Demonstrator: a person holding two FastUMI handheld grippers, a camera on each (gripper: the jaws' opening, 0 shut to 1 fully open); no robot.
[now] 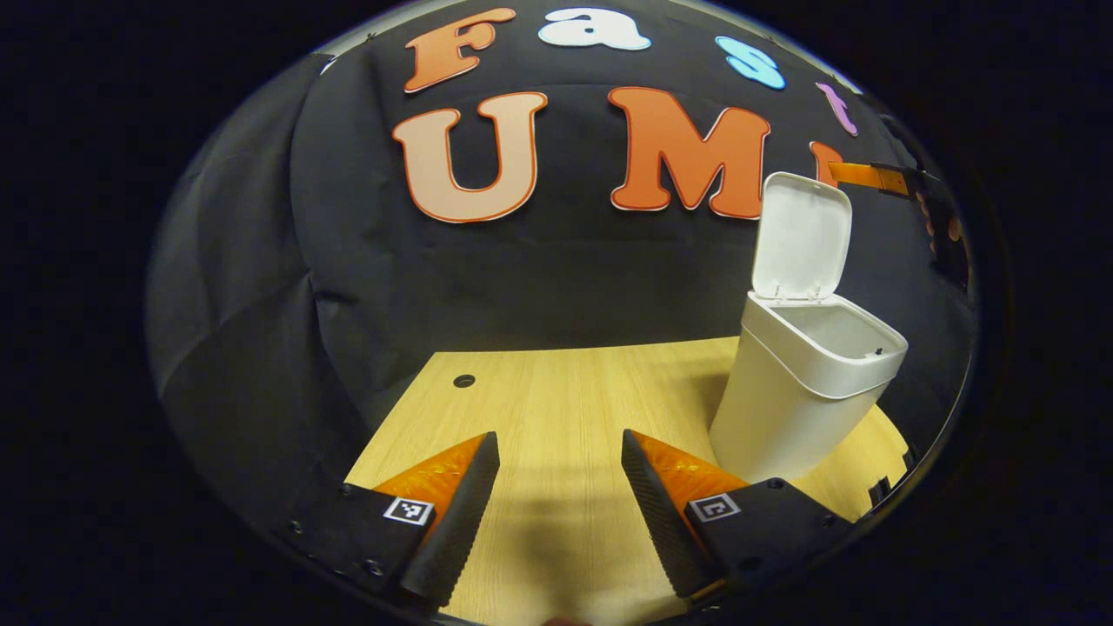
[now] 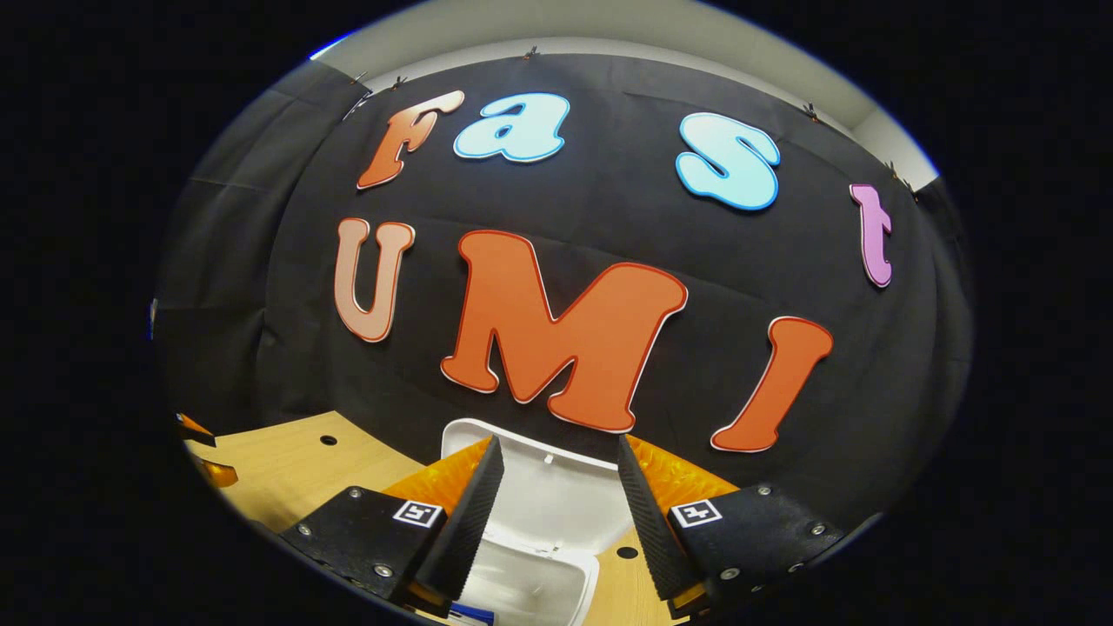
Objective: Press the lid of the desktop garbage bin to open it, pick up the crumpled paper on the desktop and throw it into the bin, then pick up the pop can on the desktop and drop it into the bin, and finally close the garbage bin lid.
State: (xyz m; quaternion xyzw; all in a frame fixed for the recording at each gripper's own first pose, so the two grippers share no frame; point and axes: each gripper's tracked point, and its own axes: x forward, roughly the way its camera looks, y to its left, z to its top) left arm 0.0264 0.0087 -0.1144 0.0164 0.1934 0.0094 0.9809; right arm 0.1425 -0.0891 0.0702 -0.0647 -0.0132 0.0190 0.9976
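Note:
The white desktop bin (image 1: pixel 783 409) stands on the right of the wooden table, its lid (image 1: pixel 802 235) swung up and open. My left gripper (image 1: pixel 559 439) hovers open over bare wood to the left of the bin, nothing between its fingers. One finger of my right gripper (image 1: pixel 878 178) shows high beside the raised lid. In the right gripper view, my right gripper (image 2: pixel 558 443) is open above the bin's mouth (image 2: pixel 530 582), with the upright lid (image 2: pixel 539 496) just beyond its fingers. A small blue and white bit (image 2: pixel 474 616) shows at the bottom edge; I cannot tell what it is.
The light wooden table (image 1: pixel 556 382) has a small round hole (image 1: pixel 463 381) at its far left and another hole (image 2: pixel 627 552) near the bin. Black cloth walls close in behind and on the left. Tips of the left gripper (image 2: pixel 200 433) show at the far left.

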